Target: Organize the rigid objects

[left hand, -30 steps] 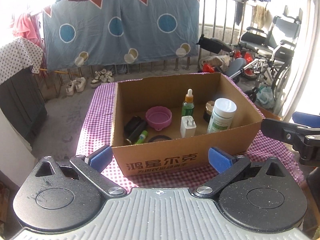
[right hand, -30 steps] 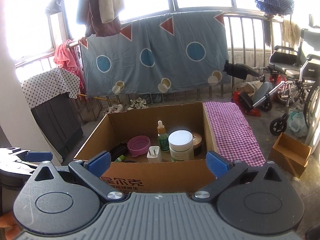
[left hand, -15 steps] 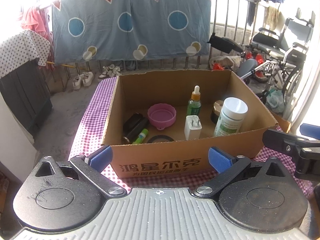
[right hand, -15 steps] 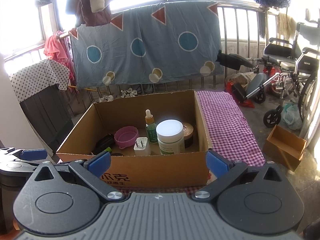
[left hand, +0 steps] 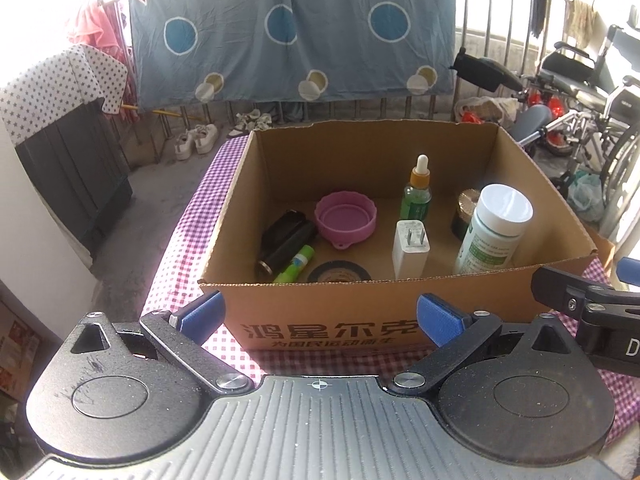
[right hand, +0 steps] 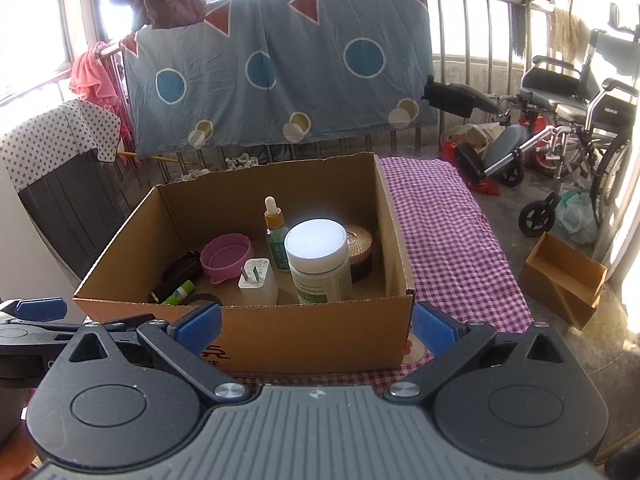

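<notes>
An open cardboard box [left hand: 360, 312] [right hand: 304, 332] stands on a table with a purple checked cloth [left hand: 176, 264] [right hand: 448, 240]. Inside it are a pink bowl [left hand: 346, 220] [right hand: 226, 256], a green dropper bottle [left hand: 417, 196] [right hand: 276, 240], a white charger plug [left hand: 410, 248] [right hand: 258, 282], a white-capped jar [left hand: 494, 232] [right hand: 318, 264], a dark gold-lidded jar [left hand: 464, 212] [right hand: 360, 248], a black cylinder [left hand: 286, 242], a green tube [left hand: 296, 264] and a tape ring [left hand: 340, 272]. My left gripper [left hand: 320, 316] and right gripper [right hand: 316, 322] hang open and empty in front of the box's near wall.
A blue patterned sheet [right hand: 276, 72] hangs on the railing behind. Wheelchairs [right hand: 568, 120] and a small cardboard box [right hand: 560, 280] stand on the floor to the right. A dark cabinet with a dotted cloth [left hand: 68, 152] is at the left. The right gripper's finger [left hand: 580, 292] shows beside the left one.
Both grippers have dropped lower and come a little closer to the box, which now sits larger and more central. Nothing in the box has moved.
</notes>
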`<state>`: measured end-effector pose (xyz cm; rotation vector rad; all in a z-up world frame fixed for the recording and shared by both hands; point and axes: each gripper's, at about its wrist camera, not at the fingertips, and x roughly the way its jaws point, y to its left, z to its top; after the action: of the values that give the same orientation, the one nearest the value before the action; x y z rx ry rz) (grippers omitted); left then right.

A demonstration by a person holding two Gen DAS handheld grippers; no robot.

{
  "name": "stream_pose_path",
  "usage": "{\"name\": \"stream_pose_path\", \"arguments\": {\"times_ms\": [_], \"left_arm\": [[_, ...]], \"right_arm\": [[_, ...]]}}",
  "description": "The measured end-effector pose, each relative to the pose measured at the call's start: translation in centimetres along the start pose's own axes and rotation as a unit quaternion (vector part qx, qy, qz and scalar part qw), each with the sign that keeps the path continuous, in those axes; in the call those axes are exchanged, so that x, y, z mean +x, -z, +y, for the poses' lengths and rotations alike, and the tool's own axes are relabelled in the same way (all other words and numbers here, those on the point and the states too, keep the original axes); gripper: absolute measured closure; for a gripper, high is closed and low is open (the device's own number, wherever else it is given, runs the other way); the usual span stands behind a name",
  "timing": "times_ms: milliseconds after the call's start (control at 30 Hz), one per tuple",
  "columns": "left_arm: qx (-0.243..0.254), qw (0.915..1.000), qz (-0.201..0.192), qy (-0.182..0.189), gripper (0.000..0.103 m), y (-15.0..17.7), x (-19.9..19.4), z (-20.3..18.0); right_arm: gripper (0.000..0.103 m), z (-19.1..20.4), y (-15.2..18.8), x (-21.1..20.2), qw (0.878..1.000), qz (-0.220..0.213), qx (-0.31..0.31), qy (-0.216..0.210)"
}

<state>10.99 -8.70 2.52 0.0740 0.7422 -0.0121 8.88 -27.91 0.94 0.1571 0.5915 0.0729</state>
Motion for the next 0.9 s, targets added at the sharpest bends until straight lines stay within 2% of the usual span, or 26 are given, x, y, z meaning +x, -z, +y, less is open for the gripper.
{"name": "stream_pose_path", "arguments": {"times_ms": [300,900], "left_arm": [[-0.002,0.9999,0.001,-0.010,0.001,-0.4,0.3,0.5],[-0.004,0.9998,-0.003,-0.017,0.001,-0.6,0.2,0.8]], "right_arm": [[0.000,0.8,-0.1,1.1,1.000,0.014,-0.014,0.015],[0.000,1.4,-0.4,0.9,0.999,0.011,-0.025,0.029]]}}
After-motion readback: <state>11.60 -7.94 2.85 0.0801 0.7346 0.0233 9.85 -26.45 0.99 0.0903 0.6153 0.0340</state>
